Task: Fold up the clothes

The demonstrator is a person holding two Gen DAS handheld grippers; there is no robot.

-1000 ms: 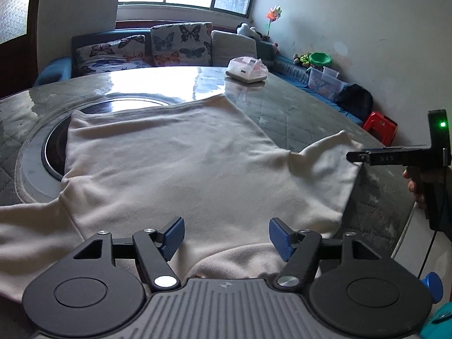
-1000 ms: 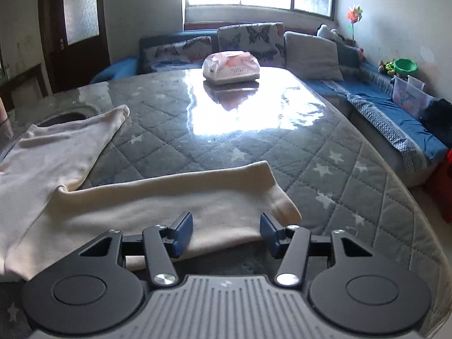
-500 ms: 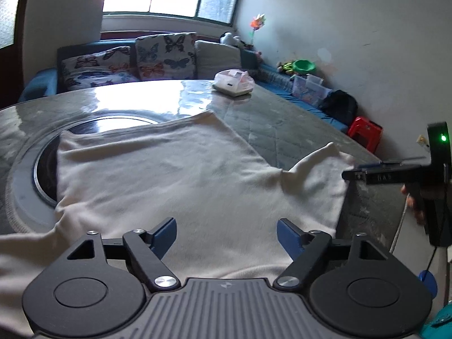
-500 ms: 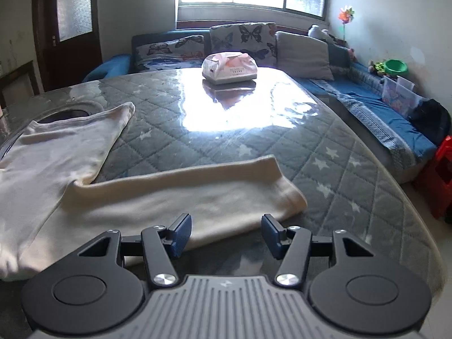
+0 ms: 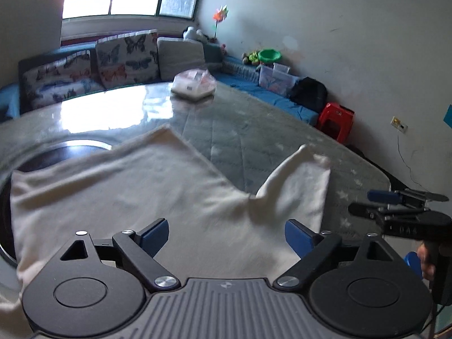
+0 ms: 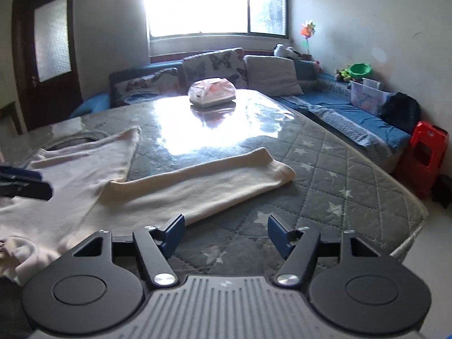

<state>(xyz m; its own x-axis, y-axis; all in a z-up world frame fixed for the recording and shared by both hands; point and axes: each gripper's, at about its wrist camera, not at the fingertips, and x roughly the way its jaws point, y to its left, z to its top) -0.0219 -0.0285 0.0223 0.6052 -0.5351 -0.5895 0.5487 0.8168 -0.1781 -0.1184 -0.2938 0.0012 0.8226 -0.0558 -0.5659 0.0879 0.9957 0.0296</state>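
no writing can be read on either tool or on the tissue pack [image 6: 212,91]. the left gripper [image 5: 226,236] has its jaws spread wide and holds nothing, hovering over the near part of a cream garment [image 5: 118,186]. the right gripper [image 6: 226,234] is likewise wide open and empty, above the quilted table cover [image 6: 339,175] just near of the sleeve [image 6: 197,186]. the garment lies flat on the table, body to the left, sleeve stretched out to the right. the tissue pack sits at the far side, with a sofa [image 6: 353,113] and a red stool [image 6: 426,158] beyond.
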